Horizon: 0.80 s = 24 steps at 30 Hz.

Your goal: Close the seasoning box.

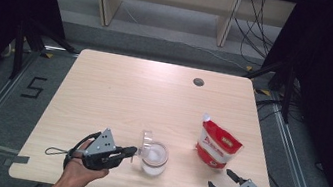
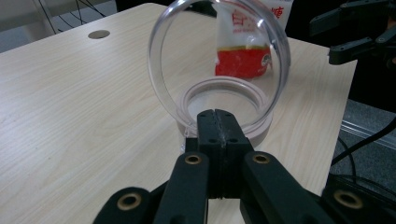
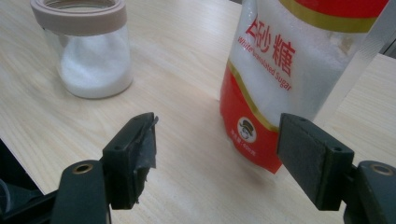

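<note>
On the wooden table (image 1: 119, 91) we see a clear jar (image 1: 154, 158) holding a shallow layer of white granules, with a pale pink collar around its mouth; it stands near the front edge, a little left of centre. Its transparent hinged lid (image 2: 219, 60) is swung up and stands nearly upright at the jar's left side. The left gripper (image 1: 131, 152) lies almost level, pointing right, with its tips at the foot of the lid; in the left gripper view we find its jaws pressed together just in front of the collar, at the lid's lower edge, though we cannot tell whether any tab of the lid is pinched between them. To the right of the jar, well apart from it, a red and white sugar pouch (image 1: 217, 144) stands on the table, printed "White Granulated Sugar". The right gripper (image 1: 221, 180) rests near the front right corner, just short of the pouch, its jaws standing apart with nothing between them; in the right gripper view we see the pouch just beyond the open pads, untouched, and the jar farther off at the upper left.
</note>
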{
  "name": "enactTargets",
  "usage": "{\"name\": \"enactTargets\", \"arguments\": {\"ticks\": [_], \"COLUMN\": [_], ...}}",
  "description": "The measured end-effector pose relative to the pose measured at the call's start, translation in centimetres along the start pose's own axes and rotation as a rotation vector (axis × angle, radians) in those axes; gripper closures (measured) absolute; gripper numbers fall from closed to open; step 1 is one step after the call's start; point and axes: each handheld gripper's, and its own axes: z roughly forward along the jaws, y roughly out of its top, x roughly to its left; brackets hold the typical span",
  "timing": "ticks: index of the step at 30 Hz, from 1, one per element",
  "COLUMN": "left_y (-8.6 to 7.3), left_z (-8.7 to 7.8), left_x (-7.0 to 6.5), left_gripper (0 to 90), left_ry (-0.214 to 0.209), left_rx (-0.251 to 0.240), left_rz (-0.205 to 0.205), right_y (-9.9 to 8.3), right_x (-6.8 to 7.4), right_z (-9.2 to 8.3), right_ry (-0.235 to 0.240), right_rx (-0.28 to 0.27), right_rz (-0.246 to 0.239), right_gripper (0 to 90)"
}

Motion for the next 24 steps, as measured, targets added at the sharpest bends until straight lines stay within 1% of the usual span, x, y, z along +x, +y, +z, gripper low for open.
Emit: {"name": "enactTargets", "arguments": {"ticks": [2,4,5,7,8,9,10,11,12,13,14,15,16,17,18,19,20,21,22,23,24], "left_y": [0.1,0.1,0.1,0.1,0.0,-0.1,-0.2,-0.3,-0.4,-0.5,-0.7,-0.7,-0.9,-0.9,-1.1,-1.2,-1.3,-1.4,-1.6,-1.7,-1.8], "left_z": [0.2,0.3,0.2,0.1,0.0,-0.1,-0.2,-0.3,-0.4,-0.5,-0.6,-0.6,-0.6,-0.7,-0.7,-0.8,-0.8,-0.8,-0.7,-0.9,-0.8], "left_x": [-0.1,-0.1,-0.1,-0.2,-0.1,-0.1,-0.2,-0.1,-0.1,-0.1,-0.1,0.0,-0.2,0.0,0.0,0.1,0.2,0.2,0.1,0.2,0.4], "left_gripper": [89.4,88.5,86.7,82.4,79.5,75.4,71.8,69.0,65.9,62.4,58.5,54.0,51.6,49.2,46.1,43.5,41.8,39.5,37.3,35.9,34.7], "left_ry": [-0.005,-0.007,-0.006,0.003,-0.010,-0.007,-0.005,-0.018,-0.024,-0.027,-0.025,-0.031,-0.022,-0.024,-0.022,-0.025,-0.033,-0.040,-0.036,-0.023,-0.033], "left_rx": [-0.004,-0.005,-0.007,-0.007,-0.012,-0.007,-0.004,-0.008,-0.019,-0.018,-0.016,-0.016,-0.020,-0.020,-0.024,-0.018,-0.014,-0.011,-0.016,-0.007,-0.010], "left_rz": [-0.016,-0.005,-0.009,-0.022,-0.019,-0.017,-0.033,-0.020,-0.025,-0.019,-0.027,-0.031,-0.056,-0.035,-0.051,-0.047,-0.043,-0.052,-0.087,-0.075,-0.056], "right_y": [0.0,0.0,0.0,0.0,0.0,0.0,0.0,0.0,0.0,0.1,0.1,0.1,0.1,0.1,0.1,0.1,0.1,0.1,0.0,0.0,0.0], "right_x": [0.0,0.1,0.0,-0.1,-0.1,0.0,0.0,0.0,0.0,0.0,0.0,0.0,0.0,0.0,0.0,0.0,0.0,-0.1,-0.1,0.0,-0.1], "right_z": [0.0,-0.1,-0.1,-0.1,-0.1,-0.1,-0.1,-0.1,-0.1,-0.1,0.0,0.0,0.0,0.0,0.0,0.0,0.0,0.0,0.1,0.0,0.0], "right_ry": [0.000,0.012,0.004,-0.002,0.003,0.001,0.003,-0.003,0.001,0.012,0.011,0.010,0.010,0.009,0.002,-0.002,0.003,-0.006,-0.003,0.002,0.001], "right_rx": [-0.001,0.005,0.006,0.001,0.000,-0.001,-0.001,-0.003,-0.004,0.002,0.001,-0.003,-0.005,-0.006,-0.009,-0.011,-0.007,-0.016,-0.019,0.002,0.002], "right_rz": [-0.002,0.012,0.000,-0.005,-0.008,0.003,0.002,0.000,0.000,0.005,0.003,0.014,0.012,0.013,0.005,0.010,0.015,0.004,0.008,0.028,0.024], "right_gripper": [29.6,29.7,29.7,29.6,29.6,29.6,29.5,29.5,29.5,29.4,29.3,29.0,28.8,28.8,28.6,28.2,28.1,27.8,26.7,26.0,25.9]}}
